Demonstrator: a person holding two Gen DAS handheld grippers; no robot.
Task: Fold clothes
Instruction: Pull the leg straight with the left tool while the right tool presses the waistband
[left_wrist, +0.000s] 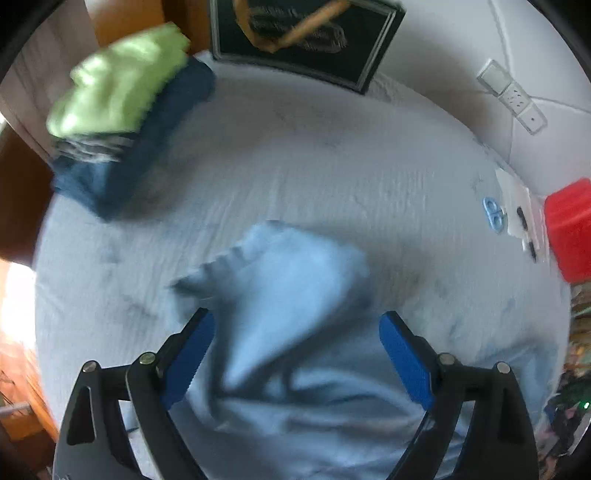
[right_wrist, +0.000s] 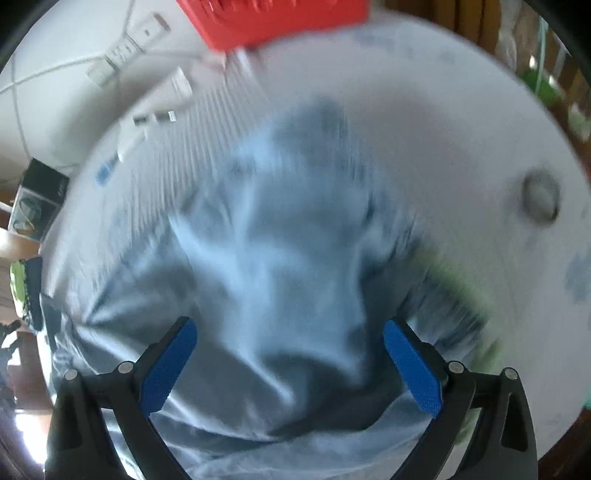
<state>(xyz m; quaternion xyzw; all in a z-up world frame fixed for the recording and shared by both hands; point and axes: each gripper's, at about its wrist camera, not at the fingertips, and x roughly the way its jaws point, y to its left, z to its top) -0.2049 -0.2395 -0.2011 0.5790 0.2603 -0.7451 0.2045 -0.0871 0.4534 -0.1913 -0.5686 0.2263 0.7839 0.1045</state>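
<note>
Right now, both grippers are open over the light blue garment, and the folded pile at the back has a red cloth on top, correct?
Not quite. The cloth on top of the folded pile is light green, as the left wrist view shows. Both the left gripper and right gripper are open over the light blue garment.

We see a counter (left_wrist: 332, 155) covered in pale grey cloth. On it lie a crumpled light-blue garment (left_wrist: 295, 288), a folded stack (left_wrist: 125, 122) with a green piece on top of navy, a red box (left_wrist: 570, 229) and a black case (left_wrist: 306, 40).
</note>
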